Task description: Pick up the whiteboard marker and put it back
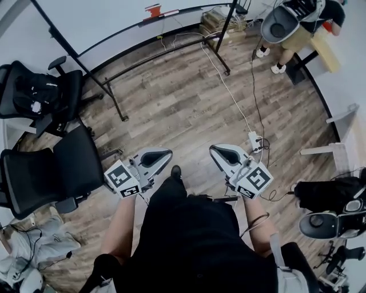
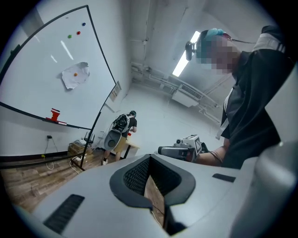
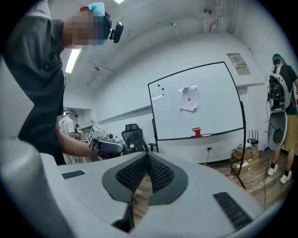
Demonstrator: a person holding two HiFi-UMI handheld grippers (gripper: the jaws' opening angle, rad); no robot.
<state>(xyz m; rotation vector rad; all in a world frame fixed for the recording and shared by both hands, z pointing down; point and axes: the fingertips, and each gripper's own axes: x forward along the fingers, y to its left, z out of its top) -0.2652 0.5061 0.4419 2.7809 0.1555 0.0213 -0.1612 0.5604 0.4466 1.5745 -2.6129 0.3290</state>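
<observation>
The whiteboard (image 3: 195, 100) stands across the room on a black frame. On its tray sit a red block (image 3: 196, 132) and, beside it, a thin pale whiteboard marker (image 3: 207, 135). The same red block (image 2: 55, 114) and marker (image 2: 61, 122) appear in the left gripper view, and the red block (image 1: 153, 10) shows at the top of the head view. My left gripper (image 1: 164, 154) and right gripper (image 1: 215, 150) are held at waist height above the wooden floor, far from the board. Both are shut with nothing between the fingers.
Two black office chairs (image 1: 51, 169) (image 1: 40, 94) stand at the left. The board's stand legs (image 1: 117, 106) and a white cable with a power strip (image 1: 253, 139) cross the floor ahead. Another person (image 1: 291, 26) stands at the far right by a desk.
</observation>
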